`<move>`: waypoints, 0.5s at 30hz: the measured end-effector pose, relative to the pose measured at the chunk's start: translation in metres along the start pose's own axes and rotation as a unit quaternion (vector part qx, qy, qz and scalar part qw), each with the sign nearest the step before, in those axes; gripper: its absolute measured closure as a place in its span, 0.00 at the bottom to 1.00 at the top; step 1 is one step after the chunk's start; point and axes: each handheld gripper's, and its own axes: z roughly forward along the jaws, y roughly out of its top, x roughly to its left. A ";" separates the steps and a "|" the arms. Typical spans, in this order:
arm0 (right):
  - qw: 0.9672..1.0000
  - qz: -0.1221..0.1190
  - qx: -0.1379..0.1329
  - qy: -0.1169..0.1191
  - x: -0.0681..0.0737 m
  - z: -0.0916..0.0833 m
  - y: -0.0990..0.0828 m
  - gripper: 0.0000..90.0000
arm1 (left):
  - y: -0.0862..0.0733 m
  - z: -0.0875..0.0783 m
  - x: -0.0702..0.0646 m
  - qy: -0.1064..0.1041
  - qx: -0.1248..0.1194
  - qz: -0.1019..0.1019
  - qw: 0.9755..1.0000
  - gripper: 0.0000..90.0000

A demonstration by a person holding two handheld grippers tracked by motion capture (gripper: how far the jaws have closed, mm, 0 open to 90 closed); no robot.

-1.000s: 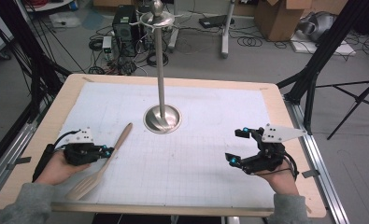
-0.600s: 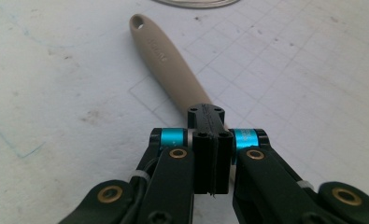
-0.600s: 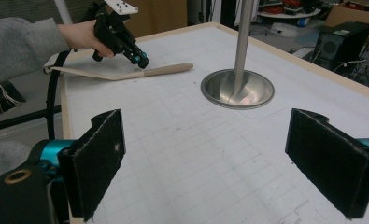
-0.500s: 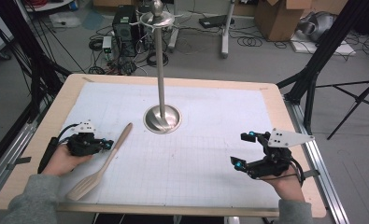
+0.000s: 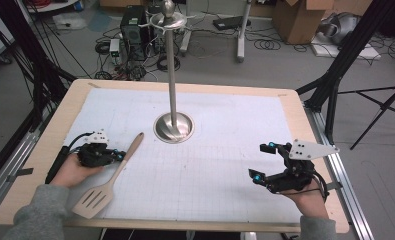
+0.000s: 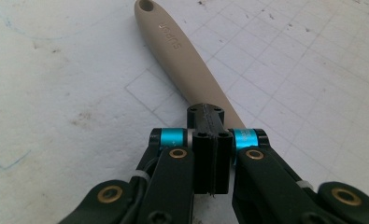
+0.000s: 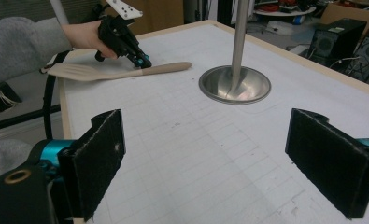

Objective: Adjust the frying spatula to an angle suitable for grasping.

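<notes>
Near the table's (image 5: 45, 150) left edge, the left gripper (image 5: 116, 155) is clamping its jaws on the smooth beige slotted spatula's (image 5: 107, 183) handle; the right gripper (image 5: 263, 161) is gaping empty beside the steel stand (image 5: 173, 125).

The spatula (image 5: 112, 175) is beige. The grippers are black with blue rings. The mat (image 5: 225, 165) is white with a thin grid; the stand (image 5: 173, 125) is silver.

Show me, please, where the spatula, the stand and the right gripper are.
spatula (image 5: 94, 199), high view, on its slotted blade.
stand (image 5: 173, 128), high view, on its round metal base.
right gripper (image 5: 265, 161), high view, midway between its open fingertips.
</notes>
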 end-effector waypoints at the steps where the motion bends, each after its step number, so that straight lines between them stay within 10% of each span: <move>1: 1.000 -0.001 0.000 -0.001 -0.001 0.000 0.000 0.12 | 0.001 0.000 -0.001 0.002 0.000 0.003 1.000 1.00; 15: 1.000 0.004 0.002 -0.001 -0.001 0.000 -0.002 0.12 | 0.007 0.005 -0.007 -0.017 -0.004 0.017 1.000 1.00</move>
